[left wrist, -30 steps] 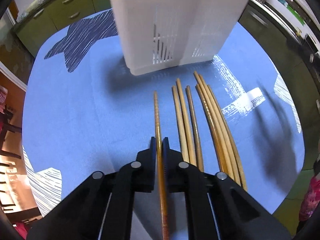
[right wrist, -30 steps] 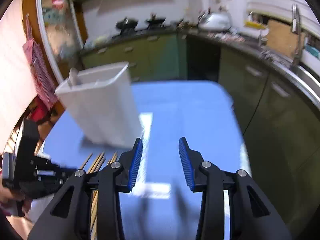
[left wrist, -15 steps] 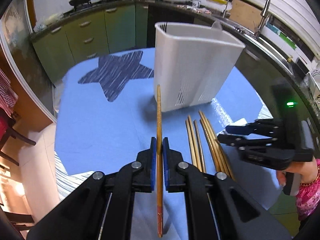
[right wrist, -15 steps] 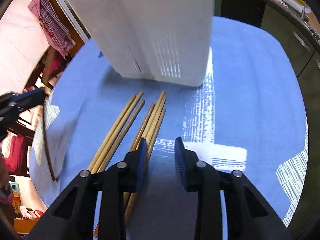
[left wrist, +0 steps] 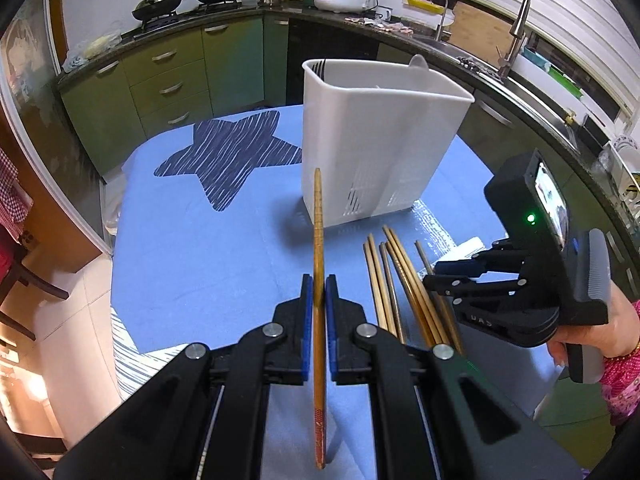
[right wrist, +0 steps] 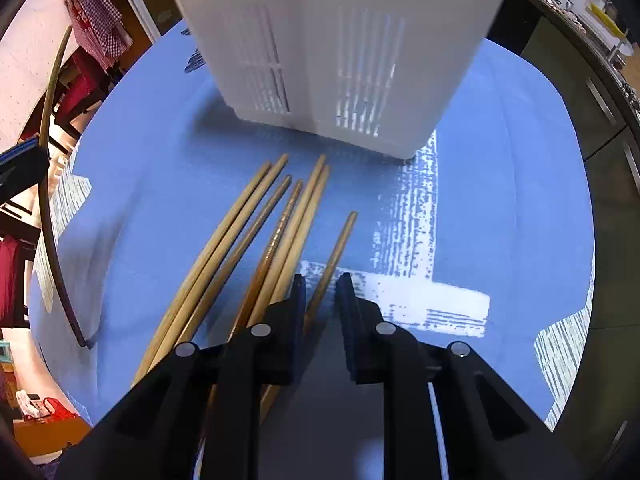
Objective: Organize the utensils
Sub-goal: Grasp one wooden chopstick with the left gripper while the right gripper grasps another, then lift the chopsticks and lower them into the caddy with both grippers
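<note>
My left gripper [left wrist: 319, 285] is shut on a brown chopstick [left wrist: 318, 232] and holds it above the blue tablecloth, pointing at the white slotted utensil holder [left wrist: 376, 136]. Several wooden chopsticks [left wrist: 394, 280] lie on the cloth in front of the holder. My right gripper [right wrist: 321, 285] is low over them, its jaws narrowly open around a single chopstick [right wrist: 334, 256] that lies apart to the right of the bundle [right wrist: 256, 232]. The holder [right wrist: 340, 40] stands just beyond. The right gripper also shows in the left wrist view [left wrist: 436, 276].
The round table carries a blue cloth with a dark star [left wrist: 228, 156] and white patches [right wrist: 420, 288]. Green kitchen cabinets [left wrist: 168, 76] and a counter with a sink [left wrist: 516, 60] lie behind. A chair [right wrist: 24, 184] stands at the table's left.
My left gripper has lifted its chopstick off the cloth and pulled back. My right gripper has dropped to the chopsticks and narrowed its jaws around the rightmost one.
</note>
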Demonstrator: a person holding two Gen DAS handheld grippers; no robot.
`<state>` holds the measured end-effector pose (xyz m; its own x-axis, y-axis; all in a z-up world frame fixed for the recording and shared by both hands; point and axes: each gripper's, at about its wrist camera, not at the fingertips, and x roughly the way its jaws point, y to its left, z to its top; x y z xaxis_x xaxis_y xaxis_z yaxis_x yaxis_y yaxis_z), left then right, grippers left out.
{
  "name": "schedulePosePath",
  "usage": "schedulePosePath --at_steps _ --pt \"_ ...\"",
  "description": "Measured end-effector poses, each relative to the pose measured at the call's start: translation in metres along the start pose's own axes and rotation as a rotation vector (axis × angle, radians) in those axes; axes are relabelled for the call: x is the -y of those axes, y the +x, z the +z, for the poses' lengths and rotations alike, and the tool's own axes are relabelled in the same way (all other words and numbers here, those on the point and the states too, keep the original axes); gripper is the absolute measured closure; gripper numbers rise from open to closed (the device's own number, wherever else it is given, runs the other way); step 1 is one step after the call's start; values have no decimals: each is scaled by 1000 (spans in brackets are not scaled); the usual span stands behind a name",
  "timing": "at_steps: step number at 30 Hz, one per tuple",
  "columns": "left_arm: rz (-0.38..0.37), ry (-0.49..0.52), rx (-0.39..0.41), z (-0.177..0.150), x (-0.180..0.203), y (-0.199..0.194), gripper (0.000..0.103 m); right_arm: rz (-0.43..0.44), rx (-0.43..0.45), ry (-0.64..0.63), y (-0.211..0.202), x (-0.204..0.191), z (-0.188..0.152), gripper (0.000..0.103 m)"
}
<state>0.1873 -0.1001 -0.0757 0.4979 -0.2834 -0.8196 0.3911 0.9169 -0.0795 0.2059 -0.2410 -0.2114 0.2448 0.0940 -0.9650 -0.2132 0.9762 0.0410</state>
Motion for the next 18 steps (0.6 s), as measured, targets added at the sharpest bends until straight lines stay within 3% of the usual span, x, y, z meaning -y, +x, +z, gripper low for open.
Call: schedulePosePath --at_steps 2,3,8,18 --pt "0 1 -1 1 0 1 97 -26 1 -16 2 -4 4 86" --pt "1 1 -2 0 0 1 97 -34 2 -28 3 -7 7 91" --pt "-4 4 -6 1 1 -1 97 20 -2 5 0 1 10 97" --pt "-11 16 44 3 1 -25 97 95 256 34 -88 21 -17 97"
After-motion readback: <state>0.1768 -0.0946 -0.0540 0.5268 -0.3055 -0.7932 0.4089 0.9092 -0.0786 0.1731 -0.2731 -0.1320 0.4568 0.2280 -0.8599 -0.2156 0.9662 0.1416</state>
